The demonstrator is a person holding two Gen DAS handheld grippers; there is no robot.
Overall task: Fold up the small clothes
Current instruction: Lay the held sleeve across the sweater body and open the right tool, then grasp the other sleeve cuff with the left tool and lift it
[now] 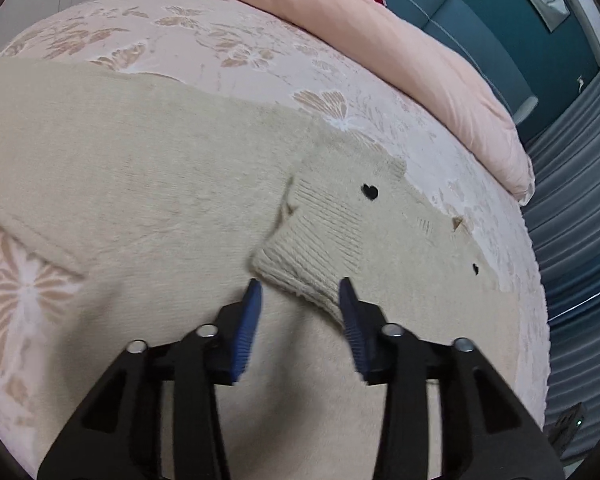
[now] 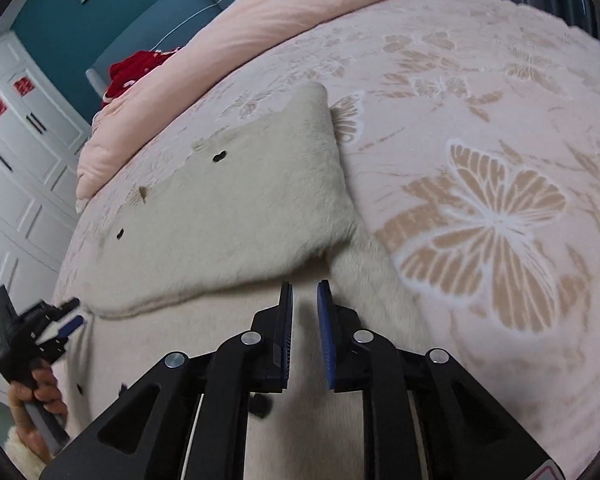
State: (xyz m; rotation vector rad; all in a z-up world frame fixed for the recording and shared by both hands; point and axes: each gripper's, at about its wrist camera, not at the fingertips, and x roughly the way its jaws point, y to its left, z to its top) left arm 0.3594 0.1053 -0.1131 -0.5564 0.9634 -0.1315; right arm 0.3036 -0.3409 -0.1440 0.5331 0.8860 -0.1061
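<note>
A small cream knitted sweater with black heart buttons lies flat on the bed. One sleeve is folded across its body, its ribbed cuff just ahead of my left gripper, which is open and empty above the fabric. In the right wrist view the sweater shows a folded panel lying over its body. My right gripper hovers over the lower part, jaws a narrow gap apart with nothing between them. The left gripper also shows at the lower left of that view, held in a hand.
The bed has a pink butterfly-pattern cover. A pink duvet and a red item lie along the far side. A teal headboard, white wardrobe doors and grey curtains surround the bed.
</note>
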